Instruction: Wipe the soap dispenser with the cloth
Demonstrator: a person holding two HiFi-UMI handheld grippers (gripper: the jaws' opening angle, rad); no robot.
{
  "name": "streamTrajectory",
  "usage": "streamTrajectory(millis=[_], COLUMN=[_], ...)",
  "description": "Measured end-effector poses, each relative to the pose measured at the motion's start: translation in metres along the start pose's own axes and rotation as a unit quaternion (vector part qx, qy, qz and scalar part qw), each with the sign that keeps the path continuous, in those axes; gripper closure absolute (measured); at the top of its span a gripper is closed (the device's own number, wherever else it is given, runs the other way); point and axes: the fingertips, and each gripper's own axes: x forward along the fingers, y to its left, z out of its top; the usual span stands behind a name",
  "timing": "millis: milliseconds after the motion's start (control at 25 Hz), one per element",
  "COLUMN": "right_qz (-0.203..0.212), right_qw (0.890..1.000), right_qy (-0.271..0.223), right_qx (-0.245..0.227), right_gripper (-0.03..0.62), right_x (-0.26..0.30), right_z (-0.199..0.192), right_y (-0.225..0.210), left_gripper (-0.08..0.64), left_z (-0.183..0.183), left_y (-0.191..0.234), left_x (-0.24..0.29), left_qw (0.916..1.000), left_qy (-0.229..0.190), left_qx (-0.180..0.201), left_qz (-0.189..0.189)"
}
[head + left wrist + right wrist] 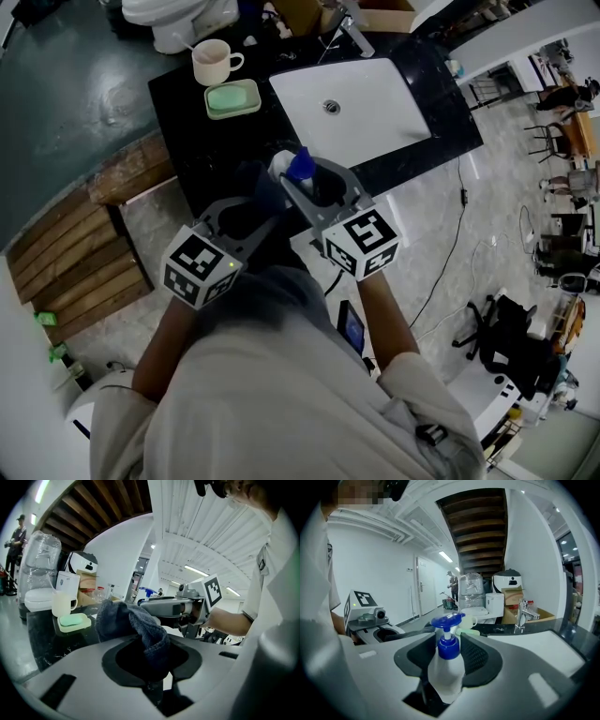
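**Step in hand:** wiping stage, set up but contact not confirmed.

- Your right gripper (449, 656) is clamped on the translucent white plastic soap dispenser with the blue pump head (446, 667). The bottle body sits between the jaws, and the pump stands upright above them.
- Your left gripper (152, 660) is closed on the dark blue-grey terry cloth (136, 625). One fold is pinched between the jaws, and the loose bulk is heaped ahead of them.
- The cloth lies just to the left of the right gripper and close to the dispenser. Whether it touches the bottle cannot be told.

**Next move, as a judgement:** bring the loose heap of cloth against the bottle wall and rub it. Keep your right gripper's hold firm so the bottle does not twist, and keep off the pump head so nothing is dispensed.

**Containers:**

- Soap dispenser: fill level not readable through the plastic.
- Pale green rectangular soap dish (232, 98), on the black bench (216, 150) beyond the left gripper. It holds a green bar of soap.
- Cream ceramic mug (212, 62), just past the dish. A thin handle leans inside it, and any other contents are unclear.
- White rectangular sink basin (375, 103), beyond the right gripper. It looks dry and holds only its drain fitting.
- Brown cardboard box (384, 14), behind the sink. Its contents are hidden.
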Motion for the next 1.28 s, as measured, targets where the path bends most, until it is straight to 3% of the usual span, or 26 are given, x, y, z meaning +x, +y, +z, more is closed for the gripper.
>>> streamTrajectory(millis=[320,680,1280], right_qz=[-0.008,-0.033,-0.083], right_qw=[1.0,0.999,0.996], right_qy=[-0.007,-0.006,-0.031], right_qx=[0.0,0.008,-0.001], right_gripper=[0.453,0.445,0.458], right_x=[-0.004,-0.016,-0.062], right_z=[0.005,0.001,0.003], right_y=[0.001,0.006,0.003], left_gripper=[0.457,0.457,0.457], left_z=[0.004,0.006,0.035], left_y=[-0.005,0.001,0.005], left_x=[-0.012,-0.027,-0.052], left_qw=[0.9989,0.9964,0.9885], left_qy=[-0.028,-0.052,-0.128], left_qx=[-0.034,-0.067,-0.073], left_qz=[-0.016,-0.01,0.033])
